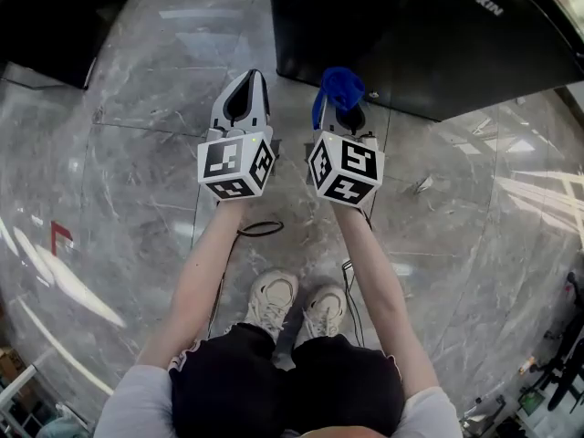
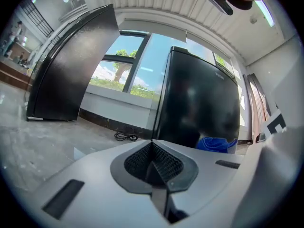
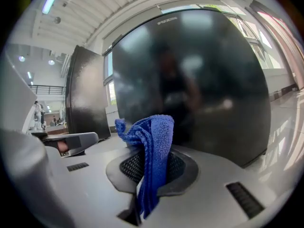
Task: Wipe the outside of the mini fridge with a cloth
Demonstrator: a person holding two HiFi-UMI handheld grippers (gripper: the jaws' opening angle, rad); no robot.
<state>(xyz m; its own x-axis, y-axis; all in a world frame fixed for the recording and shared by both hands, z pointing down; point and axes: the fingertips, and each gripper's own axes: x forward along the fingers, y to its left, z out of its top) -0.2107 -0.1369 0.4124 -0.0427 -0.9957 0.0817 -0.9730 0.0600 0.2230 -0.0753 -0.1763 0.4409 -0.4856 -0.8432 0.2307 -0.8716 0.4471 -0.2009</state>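
The black mini fridge (image 1: 411, 35) stands on the floor just ahead of me, its glossy side filling the right gripper view (image 3: 190, 75) and showing in the left gripper view (image 2: 199, 103). My right gripper (image 1: 341, 99) is shut on a blue cloth (image 1: 339, 88), which bunches up above the jaws (image 3: 151, 141) a short way from the fridge. The left gripper (image 1: 243, 88) hangs beside it, shut with nothing between its jaws (image 2: 153, 148). The blue cloth (image 2: 216, 144) shows at that view's right.
A second black cabinet (image 1: 55, 16) stands at the far left (image 2: 71, 70). A black cable (image 1: 260, 229) loops on the grey marble floor by my shoes (image 1: 297, 304), and another cable (image 2: 124, 137) lies below the window wall.
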